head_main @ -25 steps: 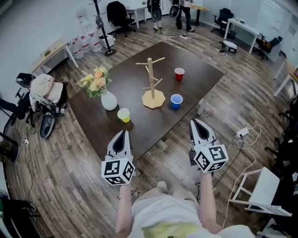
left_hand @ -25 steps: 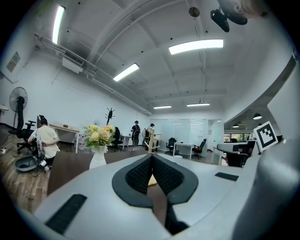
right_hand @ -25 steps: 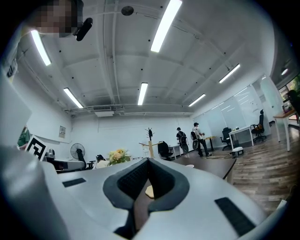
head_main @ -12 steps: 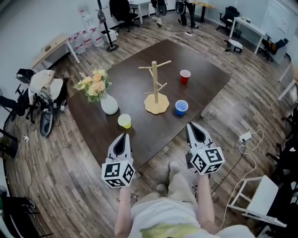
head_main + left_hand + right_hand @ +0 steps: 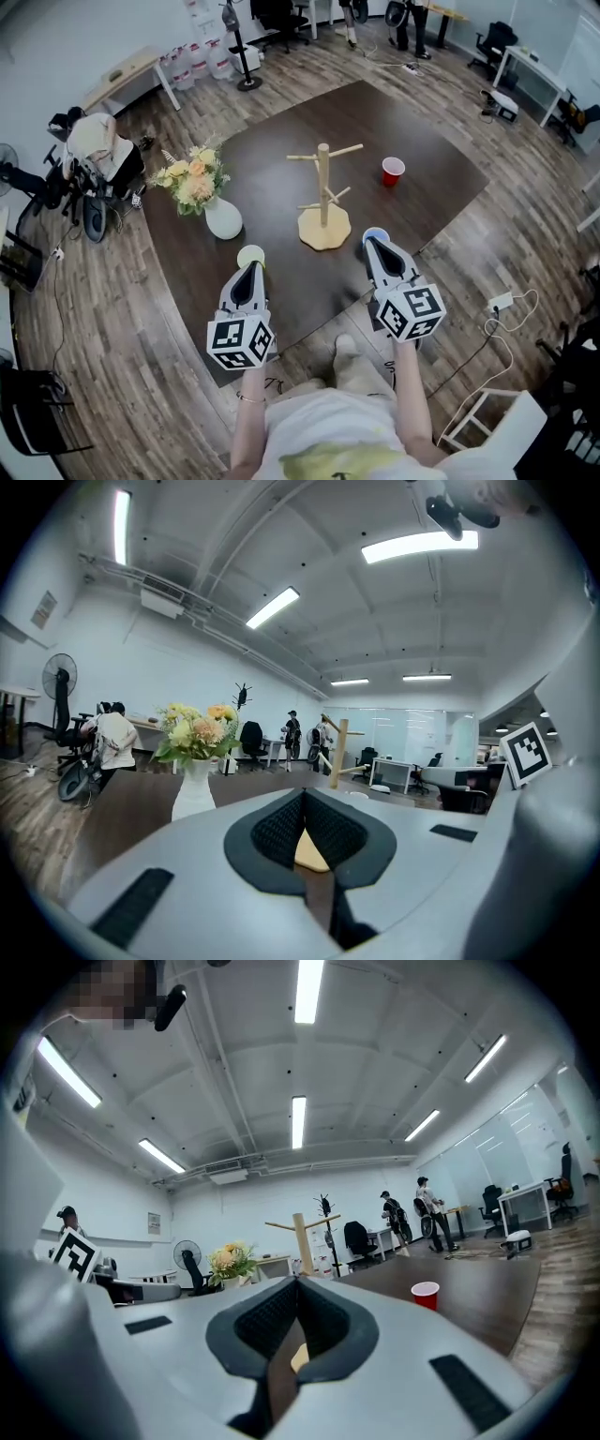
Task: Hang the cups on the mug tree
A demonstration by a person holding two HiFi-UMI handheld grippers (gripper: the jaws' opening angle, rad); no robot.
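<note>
No cup is hung yet: every peg of the mug tree (image 5: 323, 192), which stands near the middle of the frame on the dark table (image 5: 281, 155), is seen bare. Three cups are counted on the tabletop. The red cup (image 5: 393, 170) is placed upright to the upper right of the tree, well apart from both grippers. The blue cup (image 5: 382, 232) is found at the lower right of the tree's base and is largely covered by the tip of the right gripper (image 5: 372, 242). The yellow cup (image 5: 250, 254) is set at the lower left of the tree, just above the tip of the left gripper (image 5: 248, 272). A white vase (image 5: 223, 219) of flowers is left standing at the left of the table.

Both grippers are held low in the frame at the near table edge. In each gripper view the jaws are seen brought together at the tips, with nothing clamped between them. The task is therefore judged to be at its very start: all three cups remain to be picked up and hooked on the pegs, and the jaws must be parted before any cup can be taken.
</note>
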